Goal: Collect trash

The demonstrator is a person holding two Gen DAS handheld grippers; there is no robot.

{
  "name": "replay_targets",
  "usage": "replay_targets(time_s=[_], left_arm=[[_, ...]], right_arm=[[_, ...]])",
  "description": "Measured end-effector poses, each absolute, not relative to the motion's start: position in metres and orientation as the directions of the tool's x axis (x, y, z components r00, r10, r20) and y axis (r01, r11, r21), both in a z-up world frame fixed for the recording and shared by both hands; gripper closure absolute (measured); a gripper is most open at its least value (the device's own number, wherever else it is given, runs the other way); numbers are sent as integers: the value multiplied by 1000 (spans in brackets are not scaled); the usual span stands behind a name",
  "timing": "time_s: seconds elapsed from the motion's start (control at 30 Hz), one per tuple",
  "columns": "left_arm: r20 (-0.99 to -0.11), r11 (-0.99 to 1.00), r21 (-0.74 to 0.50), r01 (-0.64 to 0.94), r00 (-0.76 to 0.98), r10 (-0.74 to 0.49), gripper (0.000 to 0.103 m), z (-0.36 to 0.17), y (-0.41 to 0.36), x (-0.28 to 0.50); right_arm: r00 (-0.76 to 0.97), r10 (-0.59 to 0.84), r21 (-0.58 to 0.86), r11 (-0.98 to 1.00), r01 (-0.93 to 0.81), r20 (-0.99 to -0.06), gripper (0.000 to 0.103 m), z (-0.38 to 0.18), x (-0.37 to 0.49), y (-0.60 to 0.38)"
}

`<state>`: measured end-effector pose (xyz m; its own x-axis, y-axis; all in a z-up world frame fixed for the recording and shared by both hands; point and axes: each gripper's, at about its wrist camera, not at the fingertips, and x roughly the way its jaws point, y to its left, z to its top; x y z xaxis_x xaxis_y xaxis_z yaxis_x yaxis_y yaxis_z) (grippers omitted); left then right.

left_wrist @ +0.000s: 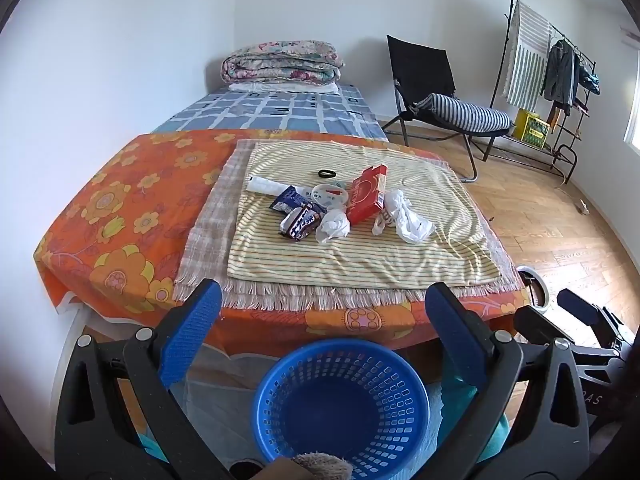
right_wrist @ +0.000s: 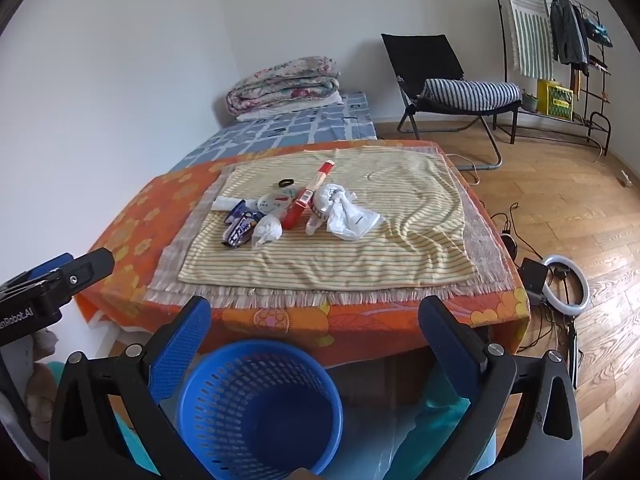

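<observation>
The trash (left_wrist: 336,208) lies clustered mid-cloth on the table (left_wrist: 120,216), ahead of and above both grippers; the blue basket (left_wrist: 340,404) stands on the floor below them, at the table's near edge. Left gripper (left_wrist: 322,332) and right gripper (right_wrist: 316,344) both hold their jaws wide apart, gripping nothing. The red box (left_wrist: 366,194) runs lengthwise away from the jaws. The plastic bag (right_wrist: 348,216) sits rightmost, nearer the right hand.

Count: 1 box, 2 wrappers, 1 tissue wad, 1 bag, 1 round lid, 1 black ring, 1 basket.
</observation>
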<state>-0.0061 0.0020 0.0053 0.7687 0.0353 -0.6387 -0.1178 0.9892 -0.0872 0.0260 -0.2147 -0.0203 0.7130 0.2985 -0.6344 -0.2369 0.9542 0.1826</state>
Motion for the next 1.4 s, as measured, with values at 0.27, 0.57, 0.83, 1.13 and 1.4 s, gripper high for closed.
replay_targets(time_s=[0.27,0.57,0.83,1.13,1.4], left_arm=[[-639,989,-89,-119,768,35,0,2,2,-6],[-640,989,-90,-119,768,34,0,3,3,-6],[-641,989,-92,-118,767,32,0,4,3,-5],[-640,989,-92,-118,768,32,0,4,3,-6],[-641,989,-92,-119,767,33,0,3,2,-6]], right_arm=[[709,299,183,954,-237,-638,0,-21,27,-213],[709,298,179,954,-239,-639,0,-21,27,-212],[710,297,177,954,-241,-639,0,-20,28,-209],[709,296,178,955,-238,-640,0,-20,29,-210],[709,298,178,954,-241,-639,0,-21,28,-212]])
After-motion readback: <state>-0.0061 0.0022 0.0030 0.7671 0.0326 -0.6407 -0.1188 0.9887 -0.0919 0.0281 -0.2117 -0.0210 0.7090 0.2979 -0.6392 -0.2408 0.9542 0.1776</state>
